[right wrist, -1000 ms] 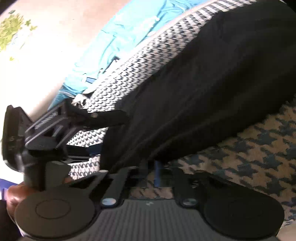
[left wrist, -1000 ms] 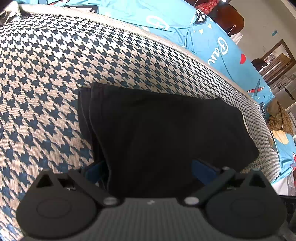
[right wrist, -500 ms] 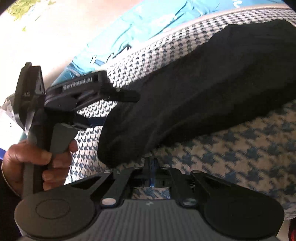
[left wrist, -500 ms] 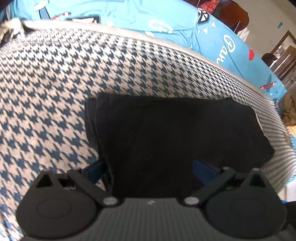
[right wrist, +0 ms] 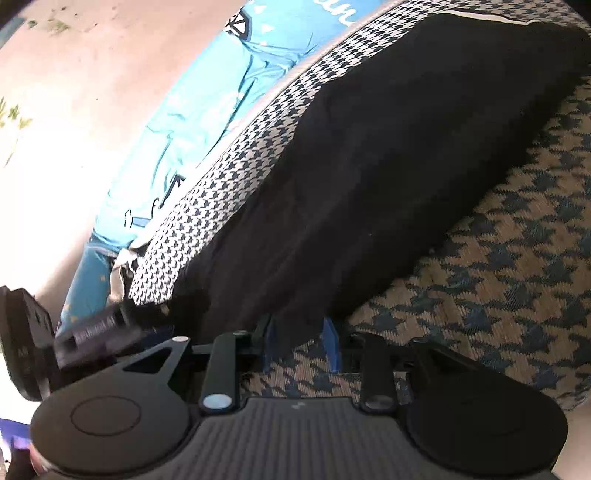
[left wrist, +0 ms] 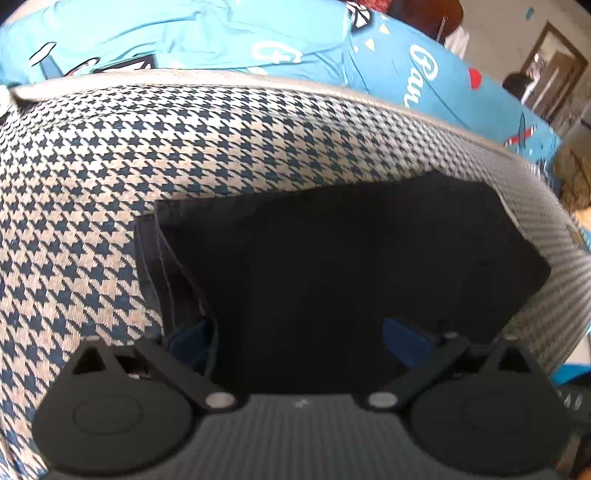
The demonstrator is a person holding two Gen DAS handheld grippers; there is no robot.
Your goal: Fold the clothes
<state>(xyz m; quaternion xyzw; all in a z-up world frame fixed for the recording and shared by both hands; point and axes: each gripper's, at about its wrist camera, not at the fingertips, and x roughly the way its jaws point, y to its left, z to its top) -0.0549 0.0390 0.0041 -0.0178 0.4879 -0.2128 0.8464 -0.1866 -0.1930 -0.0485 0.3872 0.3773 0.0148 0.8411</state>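
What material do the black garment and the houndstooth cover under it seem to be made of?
Black garment: probably soft matte knit, perhaps cotton; it shows no shine and limp layered edges. Houndstooth cover: woven textile, coarse finish; single threads show in the close right wrist view. Exact fibres cannot be told.

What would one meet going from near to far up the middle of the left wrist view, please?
Left gripper → black garment → houndstooth cover → pale edge trim → blue printed sheet.
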